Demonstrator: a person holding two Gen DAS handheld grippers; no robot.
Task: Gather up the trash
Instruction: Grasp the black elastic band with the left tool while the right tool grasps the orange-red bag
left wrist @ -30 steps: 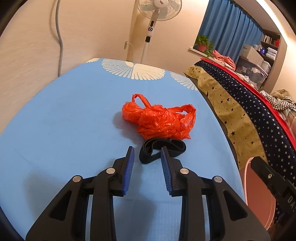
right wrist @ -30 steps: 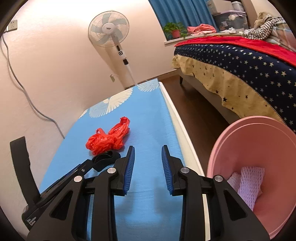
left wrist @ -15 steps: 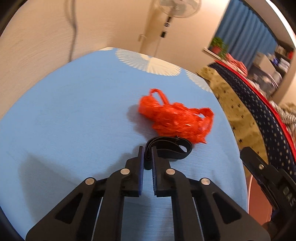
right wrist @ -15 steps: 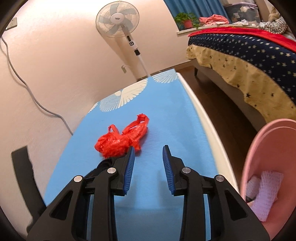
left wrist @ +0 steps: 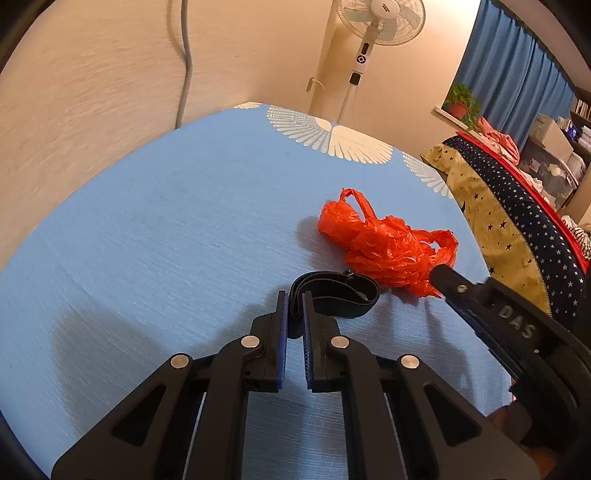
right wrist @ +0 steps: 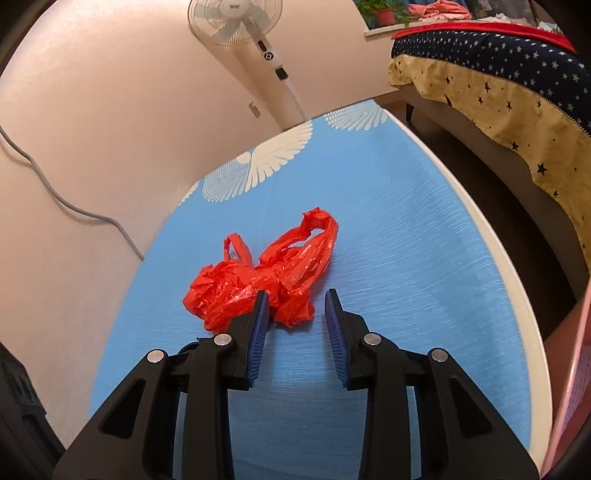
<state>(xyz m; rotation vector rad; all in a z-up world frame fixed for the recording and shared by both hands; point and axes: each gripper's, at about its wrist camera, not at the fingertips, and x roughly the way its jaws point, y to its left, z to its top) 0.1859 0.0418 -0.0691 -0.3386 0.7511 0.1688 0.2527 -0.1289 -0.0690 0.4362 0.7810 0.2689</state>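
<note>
Where the blue tablecloth (left wrist: 155, 236) printed with white wing shapes covers a table, two pieces of trash lie close together near its right side: a crumpled orange plastic bag (left wrist: 388, 247) and a black elastic band (left wrist: 336, 293) lying in a loop just in front of it. The left gripper (left wrist: 294, 325) has its two blue-padded fingers clenched on the near end of the black elastic band, which rests on the cloth and touches the edge of the orange plastic bag. The right gripper (right wrist: 295, 332) is released, its fingers spread wide; its left finger overlaps the near edge of the orange plastic bag (right wrist: 258, 284) in the right wrist view, and a lobe of the bag sits between the fingers. In the left wrist view the right gripper's black finger tip reaches in from the right and meets the bag's near right end. A white standing fan (left wrist: 373, 26) stands against the beige wall beyond the table. A bed with a star-patterned cover (right wrist: 509, 74) sits to the right. A sliver of pink bin (right wrist: 576, 387) shows at the far right edge
</note>
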